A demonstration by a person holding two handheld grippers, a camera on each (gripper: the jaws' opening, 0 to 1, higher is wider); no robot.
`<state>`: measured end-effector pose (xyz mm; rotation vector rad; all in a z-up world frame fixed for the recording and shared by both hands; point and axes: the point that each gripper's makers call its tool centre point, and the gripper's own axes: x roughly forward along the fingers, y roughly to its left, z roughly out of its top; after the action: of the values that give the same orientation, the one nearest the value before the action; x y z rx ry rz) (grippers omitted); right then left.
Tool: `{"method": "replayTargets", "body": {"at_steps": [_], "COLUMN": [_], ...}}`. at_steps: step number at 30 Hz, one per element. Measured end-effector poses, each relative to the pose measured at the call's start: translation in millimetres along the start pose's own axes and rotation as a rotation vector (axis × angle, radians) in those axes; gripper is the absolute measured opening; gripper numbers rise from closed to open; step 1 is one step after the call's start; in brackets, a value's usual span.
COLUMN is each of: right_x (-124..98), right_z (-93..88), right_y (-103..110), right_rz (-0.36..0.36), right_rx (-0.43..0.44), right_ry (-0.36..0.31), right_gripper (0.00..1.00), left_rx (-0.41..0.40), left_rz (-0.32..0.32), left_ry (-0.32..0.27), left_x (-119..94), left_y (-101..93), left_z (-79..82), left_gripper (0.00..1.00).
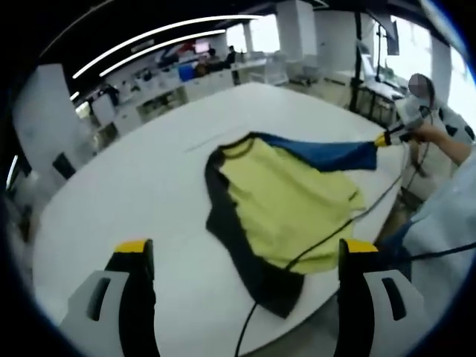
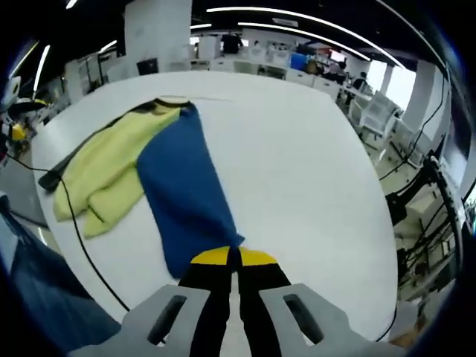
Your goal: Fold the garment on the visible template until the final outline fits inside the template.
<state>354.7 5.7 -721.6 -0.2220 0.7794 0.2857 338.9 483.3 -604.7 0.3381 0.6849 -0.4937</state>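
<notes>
We log one soft yellow, blue and black cloth garment [image 1: 286, 204], rumpled, lying on the smooth white round table [image 1: 149, 171]. Our right gripper [image 2: 233, 258], yellow-tipped jaws closed, pinches its blue sleeve [image 2: 182, 190] at six o'clock. Our left gripper [image 1: 245, 249] hangs with jaws spread wide, empty. A thin black cable [image 2: 78, 234] crosses the yellow fabric.

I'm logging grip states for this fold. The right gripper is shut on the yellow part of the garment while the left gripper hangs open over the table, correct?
Not quite: the right gripper is shut on the blue part of the garment, not the yellow, as the right gripper view shows. The left gripper does hang open over the table.
</notes>
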Motion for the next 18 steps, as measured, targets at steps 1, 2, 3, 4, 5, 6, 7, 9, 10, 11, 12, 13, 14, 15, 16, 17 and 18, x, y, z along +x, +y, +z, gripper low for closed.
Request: {"method": "replayTargets", "body": {"at_steps": [1, 2, 3, 4, 5, 6, 7, 9, 10, 11, 12, 13, 14, 15, 16, 17, 18], "right_x": [0, 0, 1, 1, 1, 1, 2, 4, 4, 5, 6, 6, 7, 8, 9, 10, 11], "right_z": [0.0, 0.1, 0.1, 0.3, 0.8, 1.1, 1.5, 2.9, 3.6, 4.4, 4.9, 5.7, 7.0, 7.8, 8.7, 9.1, 9.5], "right_y": [-3, -6, -8, -10, -12, -14, -16, -20, -22, -25, -27, -29, -32, -34, -37, -39, -43], "right_rz": [-0.002, -0.005, -0.007, -0.008, -0.010, -0.011, -0.013, -0.015, -0.018, -0.023, -0.025, -0.027, -0.028, -0.029, -0.030, -0.032, -0.034], "right_rx": [-0.002, -0.004, -0.004, -0.004, -0.003, -0.003, -0.004, -0.003, -0.005, -0.010, -0.012, -0.013, -0.012, -0.013, -0.014, -0.015, -0.012], "right_ry": [0.002, 0.002, 0.004, 0.004, 0.003, 0.003, 0.003, 0.001, 0.001, 0.004, 0.005, 0.005, 0.004, 0.005, 0.006, 0.006, 0.008], "right_gripper": [0.03, 0.03, 0.03, 0.03, 0.03, 0.03, 0.03, 0.03, 0.03, 0.03, 0.03, 0.03, 0.03, 0.03, 0.03, 0.03, 0.03], "left_rx": [-0.002, -0.003, -0.004, -0.005, -0.007, -0.008, -0.009, -0.013, -0.016, -0.019, -0.019, -0.020, -0.023, -0.027, -0.028, -0.029, -0.029], "left_rz": [0.002, 0.004, 0.007, 0.008, 0.011, 0.014, 0.018, 0.020, 0.021, 0.023, 0.025, 0.027, 0.029, 0.029, 0.028, 0.028, 0.030], "left_ry": [0.002, 0.004, 0.005, 0.003, 0.002, 0.002, 0.003, 0.001, -0.001, 0.001, 0.002, 0.002, 0.001, 0.000, -0.002, -0.004, -0.004], "left_x": [0, 0, 0, 0, 0, 1, 1, 1, 2, 2, 2, 2, 3, 3, 3, 3, 3], "left_y": [0.0, 0.1, 0.3, 0.4, 0.9, 1.3, 1.8, 1.8, 1.9, 1.9, 2.0, 2.3, 2.6, 2.7, 2.4, 2.3, 2.4], "left_z": [0.0, 0.1, 0.4, 0.9, 1.4, 1.5, 1.6, 2.0, 2.4, 2.1, 2.0, 2.0, 2.0, 2.0, 2.3, 2.6, 2.5], "left_gripper": [0.99, 0.99, 0.99, 0.99, 0.99, 0.99, 0.99, 0.99, 0.99, 0.99, 0.99, 0.99, 0.99, 0.99, 0.99, 0.99, 0.99]}}
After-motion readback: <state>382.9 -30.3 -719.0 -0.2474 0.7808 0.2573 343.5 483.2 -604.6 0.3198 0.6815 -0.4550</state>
